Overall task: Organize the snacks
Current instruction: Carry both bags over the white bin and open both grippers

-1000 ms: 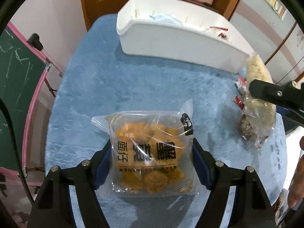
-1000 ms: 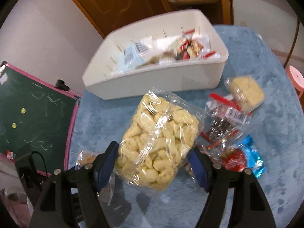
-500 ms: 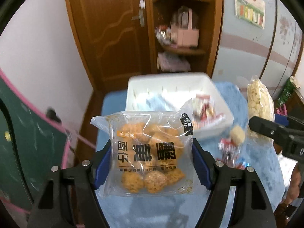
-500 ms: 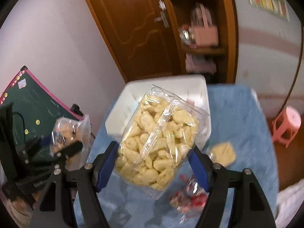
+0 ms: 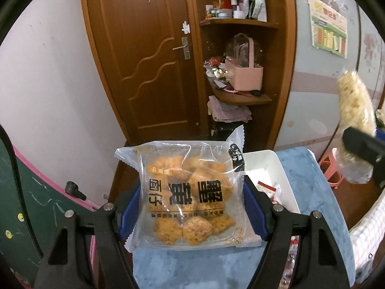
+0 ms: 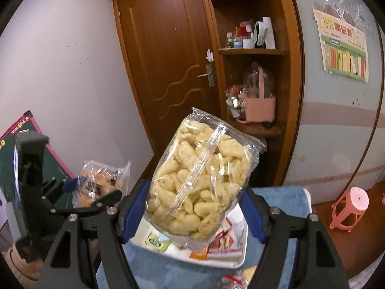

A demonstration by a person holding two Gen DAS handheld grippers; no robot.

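Two clear packs: left gripper [image 5: 191, 207] clamps an orange-snack pack [image 5: 190, 192]; right gripper [image 6: 193, 209] clamps a pale-puff bag [image 6: 202, 183] above one white bin [image 6: 238, 245]

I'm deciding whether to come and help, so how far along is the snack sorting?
Partly done. The white plastic bin already holds several small packets. In hand: the left gripper clamps a clear pack of orange fried pieces, the right gripper a clear bag of pale yellow puffs, both raised above the bin. Left: dropping both in, plus a red-wrapped snack on the blue cloth.
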